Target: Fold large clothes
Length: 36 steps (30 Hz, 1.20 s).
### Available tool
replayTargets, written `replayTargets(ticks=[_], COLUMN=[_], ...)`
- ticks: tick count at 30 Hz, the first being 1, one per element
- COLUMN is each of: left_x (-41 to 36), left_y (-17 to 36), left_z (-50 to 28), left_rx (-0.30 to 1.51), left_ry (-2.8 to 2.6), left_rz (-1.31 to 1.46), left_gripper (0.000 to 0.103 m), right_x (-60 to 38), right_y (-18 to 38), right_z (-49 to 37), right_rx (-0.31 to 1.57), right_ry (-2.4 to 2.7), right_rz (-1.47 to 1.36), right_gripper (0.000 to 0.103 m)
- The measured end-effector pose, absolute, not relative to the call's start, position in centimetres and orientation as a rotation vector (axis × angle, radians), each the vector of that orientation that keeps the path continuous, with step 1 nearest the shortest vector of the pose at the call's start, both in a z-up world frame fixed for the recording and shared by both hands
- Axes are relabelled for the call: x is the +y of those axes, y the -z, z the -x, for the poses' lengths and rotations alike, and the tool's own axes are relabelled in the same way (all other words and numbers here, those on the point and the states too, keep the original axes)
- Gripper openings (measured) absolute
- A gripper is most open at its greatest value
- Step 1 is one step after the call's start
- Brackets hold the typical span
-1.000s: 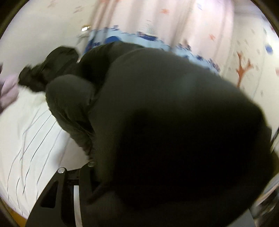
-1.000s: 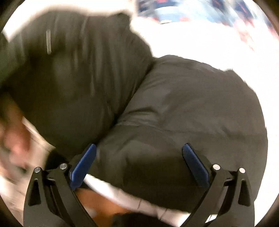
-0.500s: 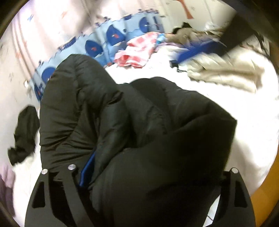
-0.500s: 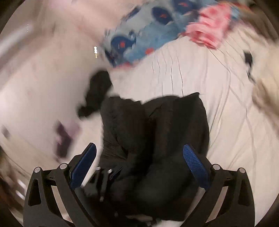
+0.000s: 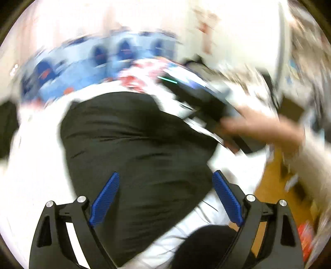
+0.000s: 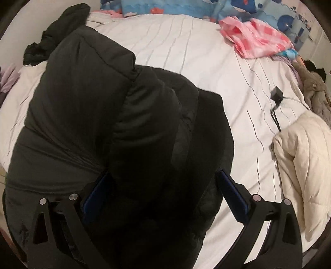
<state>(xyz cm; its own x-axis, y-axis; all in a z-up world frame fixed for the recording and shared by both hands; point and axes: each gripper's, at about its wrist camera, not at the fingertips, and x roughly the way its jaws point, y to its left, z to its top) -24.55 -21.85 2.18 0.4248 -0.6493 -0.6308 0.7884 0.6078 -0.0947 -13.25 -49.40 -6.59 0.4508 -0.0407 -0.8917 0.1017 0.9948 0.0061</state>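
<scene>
A bulky black puffer jacket (image 6: 107, 115) lies bunched and folded over on the white striped bed sheet (image 6: 206, 68). My right gripper (image 6: 163, 192) has its jaws wide apart, with thick jacket padding bulging up between the blue pads (image 6: 233, 194). In the blurred left wrist view the same jacket (image 5: 132, 144) lies flat below my left gripper (image 5: 165, 198), which is open and empty above it. The other gripper and the hand (image 5: 260, 126) holding it show at the right of that view.
A cream quilted coat (image 6: 304, 165) lies at the right bed edge. A pink checked garment (image 6: 256, 39), a black charger with cable (image 6: 276, 97), a small dark garment (image 6: 60, 31) and blue patterned pillows (image 6: 165, 8) lie further off.
My left gripper has let go of the jacket and pulled back above it. My right gripper has come down close onto the jacket, which now bulges between its jaws.
</scene>
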Motion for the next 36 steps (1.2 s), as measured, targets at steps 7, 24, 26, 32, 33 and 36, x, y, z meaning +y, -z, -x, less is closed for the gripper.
replayTargets(ticks=[7,24,26,32,33,36], left_x=[-15.0,-9.1,-5.9,-0.5,-1.1,-3.1], left_y=[4.2,-2.8,-1.6,6.8,6.7,6.1], left_z=[11.3,10.7,9.9,8.1,8.3,8.7], left_rx=[1.034,0.798,0.831,0.983,0.965,0.917], left_ry=[0.764,0.66,0.574,0.503,0.496,0.468], left_rz=[0.271,0.017,-0.077,-0.065,-0.082,-0.149], left_gripper=[0.09,0.082,0.082,0.086,0.086,0.087], right_x=[-50.2,-36.0,-31.3,-30.9,-30.9,-30.9], right_y=[8.3,9.6,10.6,13.4,12.9,10.0], right_z=[14.4,9.0,7.6,7.1,7.5,8.6], right_rx=[1.093,0.849,0.939,1.076,1.095,1.061], right_ry=[0.116,-0.235,-0.26,-0.213,-0.195,-0.127], right_rz=[-0.138,-0.442,-0.324,-0.324,-0.298,-0.249], right_gripper=[0.096,0.097,0.097,0.097,0.097,0.097])
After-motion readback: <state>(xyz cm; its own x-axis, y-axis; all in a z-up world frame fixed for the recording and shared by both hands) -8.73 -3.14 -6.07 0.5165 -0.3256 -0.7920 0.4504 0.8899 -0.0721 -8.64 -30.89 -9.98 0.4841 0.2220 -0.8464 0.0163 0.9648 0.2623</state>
